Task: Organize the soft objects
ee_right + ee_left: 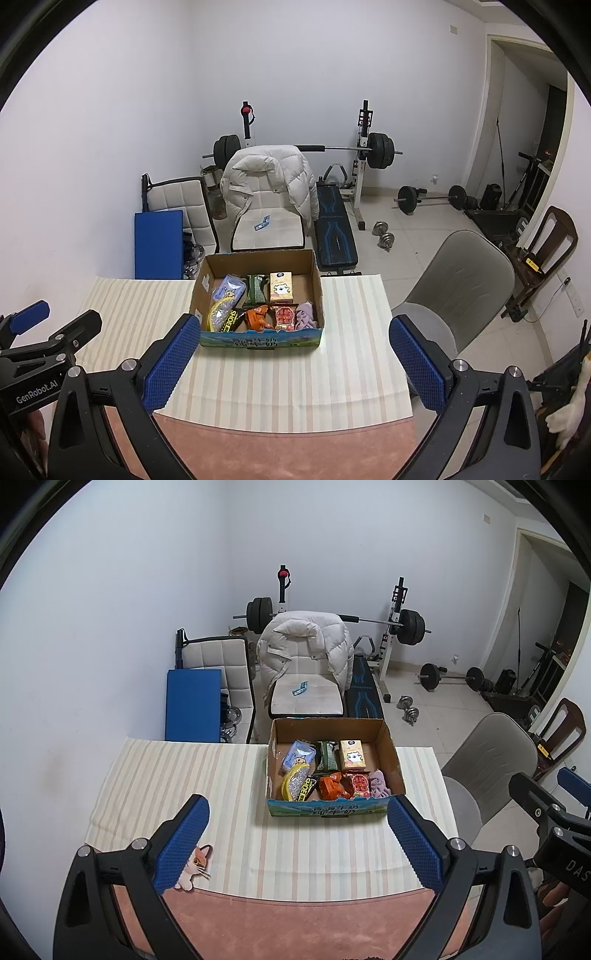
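Both tongs hang above the near edge of the table (155, 775), well apart from the box (328, 808), and both are spread wide with nothing between the pads. The left tongs (299, 845) look straight toward the box front; the right tongs (295, 362) are a little to the right of them and also face the box.

The soft things already lie inside the box: a blue pack (297, 755), a green pack (327, 757), a tissue pack (352, 755), a yellow pouch (293, 782), an orange bag (332, 786), a red pack (360, 784) and a pink cloth (378, 782). They sit in two loose rows. One small cat toy (197, 864) lies outside, on the striped cloth just beside the left pad of the left tongs.

The step seems to be near the end, or a pause between two picks. It is likely that the cat toy is the last piece. The next move probably asks the left tongs to come down and left over the toy, close softly on it, and carry it to the free corner at the back right of the box.
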A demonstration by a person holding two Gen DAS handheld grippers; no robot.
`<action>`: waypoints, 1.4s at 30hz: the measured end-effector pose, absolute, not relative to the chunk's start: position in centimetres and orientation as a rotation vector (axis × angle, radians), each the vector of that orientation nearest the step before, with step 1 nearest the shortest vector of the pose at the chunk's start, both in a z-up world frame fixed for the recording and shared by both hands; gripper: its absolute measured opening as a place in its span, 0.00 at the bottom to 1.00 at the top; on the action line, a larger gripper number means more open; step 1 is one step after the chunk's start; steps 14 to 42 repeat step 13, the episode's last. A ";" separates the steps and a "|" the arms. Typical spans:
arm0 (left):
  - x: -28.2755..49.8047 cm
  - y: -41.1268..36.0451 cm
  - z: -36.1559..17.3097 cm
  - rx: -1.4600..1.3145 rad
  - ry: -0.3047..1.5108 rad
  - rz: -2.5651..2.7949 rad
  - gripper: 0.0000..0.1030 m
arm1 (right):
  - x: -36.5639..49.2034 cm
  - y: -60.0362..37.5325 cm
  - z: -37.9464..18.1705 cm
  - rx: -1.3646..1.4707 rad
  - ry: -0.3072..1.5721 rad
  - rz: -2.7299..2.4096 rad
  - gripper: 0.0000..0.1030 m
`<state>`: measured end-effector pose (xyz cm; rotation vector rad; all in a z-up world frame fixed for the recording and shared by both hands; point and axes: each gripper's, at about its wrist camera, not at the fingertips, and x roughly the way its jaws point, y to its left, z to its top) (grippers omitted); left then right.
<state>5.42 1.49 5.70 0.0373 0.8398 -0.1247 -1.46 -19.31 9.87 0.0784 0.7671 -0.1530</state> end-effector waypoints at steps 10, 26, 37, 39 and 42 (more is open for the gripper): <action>5.4 1.5 5.8 0.040 0.842 -0.126 0.96 | -1.3 -19.3 9.9 0.077 0.766 -0.153 1.00; 5.5 1.4 5.9 0.040 0.839 -0.125 0.96 | -1.2 -19.2 9.9 0.078 0.767 -0.151 1.00; 5.5 1.4 5.9 0.040 0.839 -0.125 0.96 | -1.2 -19.2 9.9 0.078 0.767 -0.151 1.00; 5.5 1.4 5.9 0.040 0.839 -0.125 0.96 | -1.2 -19.2 9.9 0.078 0.767 -0.151 1.00; 5.5 1.4 5.9 0.040 0.839 -0.125 0.96 | -1.2 -19.2 9.9 0.078 0.767 -0.151 1.00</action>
